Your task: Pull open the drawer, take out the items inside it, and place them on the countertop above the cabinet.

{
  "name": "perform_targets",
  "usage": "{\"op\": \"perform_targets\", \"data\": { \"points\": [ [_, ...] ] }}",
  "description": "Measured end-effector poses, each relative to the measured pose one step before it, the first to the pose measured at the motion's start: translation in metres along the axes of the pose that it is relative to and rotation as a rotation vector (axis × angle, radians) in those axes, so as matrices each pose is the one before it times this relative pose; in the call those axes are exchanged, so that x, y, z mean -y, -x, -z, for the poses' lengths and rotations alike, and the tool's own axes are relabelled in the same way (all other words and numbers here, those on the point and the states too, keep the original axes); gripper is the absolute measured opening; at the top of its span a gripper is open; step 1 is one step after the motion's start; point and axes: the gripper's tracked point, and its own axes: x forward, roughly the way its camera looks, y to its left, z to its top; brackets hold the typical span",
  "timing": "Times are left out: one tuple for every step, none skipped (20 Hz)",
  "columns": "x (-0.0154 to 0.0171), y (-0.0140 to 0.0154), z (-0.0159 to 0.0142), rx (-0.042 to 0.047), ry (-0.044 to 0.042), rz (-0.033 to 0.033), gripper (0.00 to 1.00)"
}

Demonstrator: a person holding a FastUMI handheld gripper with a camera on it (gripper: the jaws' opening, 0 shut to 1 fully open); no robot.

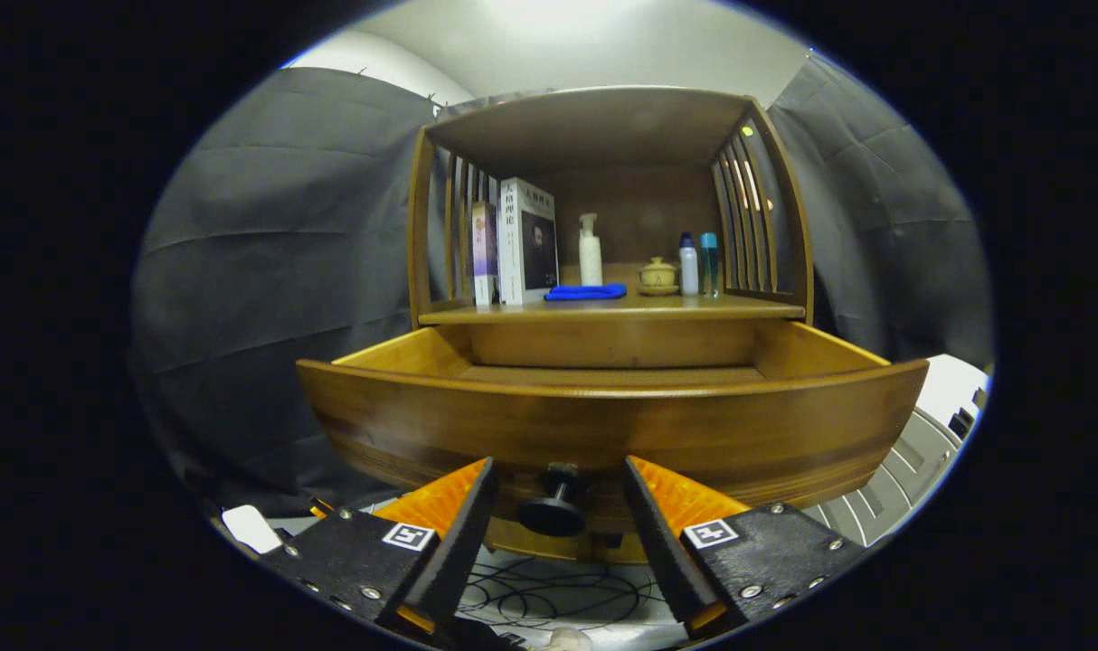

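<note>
white book (528,240) on the countertop (621,310): chinese characters down the spine and cover, too small to read for sure. purple book (483,249) beside it: print too blurred to read. each gripper finger (411,535) carries a square black-and-white marker (a coded tag, not text). bottles (591,250) further along the countertop: no legible labels.

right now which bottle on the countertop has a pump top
The white pump bottle behind the blue cloth; the two small bottles at the right have plain caps. The gripper fingers stand open around the drawer knob.
</note>
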Motion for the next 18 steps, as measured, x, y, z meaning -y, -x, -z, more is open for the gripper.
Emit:
{"op": "perform_targets", "data": {
  "points": [
    [0.00035,0.00092,-0.0081,0.01304,-0.00361,-0.00805,0.76],
    [0.00084,0.00095,-0.01147,0.01936,-0.00103,-0.00377,0.82],
    [0.00303,-0.00039,-0.01203,0.02226,0.00268,0.00209,0.87],
    [-0.00044,-0.00016,-0.00989,0.01493,-0.00223,-0.00358,0.93],
    [-0.00198,-0.0016,-0.00625,0.00013,-0.00826,-0.00869,0.93],
    [-0.00261,-0.00338,-0.00631,-0.00339,-0.00186,-0.01365,0.93],
    [0.00334,-0.00446,-0.00449,-0.01384,0.00912,0.00361,0.93],
    [0.0044,-0.00489,-0.00546,-0.00532,0.00598,0.00607,0.93],
    [0.00224,-0.00695,-0.00408,-0.0184,-0.00015,0.00123,0.93],
    [0.00237,-0.00771,-0.00253,-0.01969,-0.00853,-0.00228,0.93],
    [0.001,-0.00663,-0.00088,-0.03813,-0.00671,-0.00524,0.93],
    [0.00551,-0.00906,-0.00106,-0.03829,0.00021,0.00382,0.93],
    [0.00483,-0.00728,-0.00142,-0.03046,0.00031,0.01012,0.93],
    [0.00488,-0.00797,-0.00078,-0.037,-0.00125,0.00529,0.93],
    [0.00152,-0.00823,0.00135,-0.0394,-0.00407,-0.0035,0.93],
    [0.00179,-0.00702,0.00172,-0.03808,-0.00671,-0.00644,0.93],
    [0.00344,-0.00808,0.00421,-0.05135,-0.00986,-0.00622,0.93],
    [0.00302,-0.00611,0.00244,-0.03526,-0.01087,-0.00222,0.93]
  ]
}}
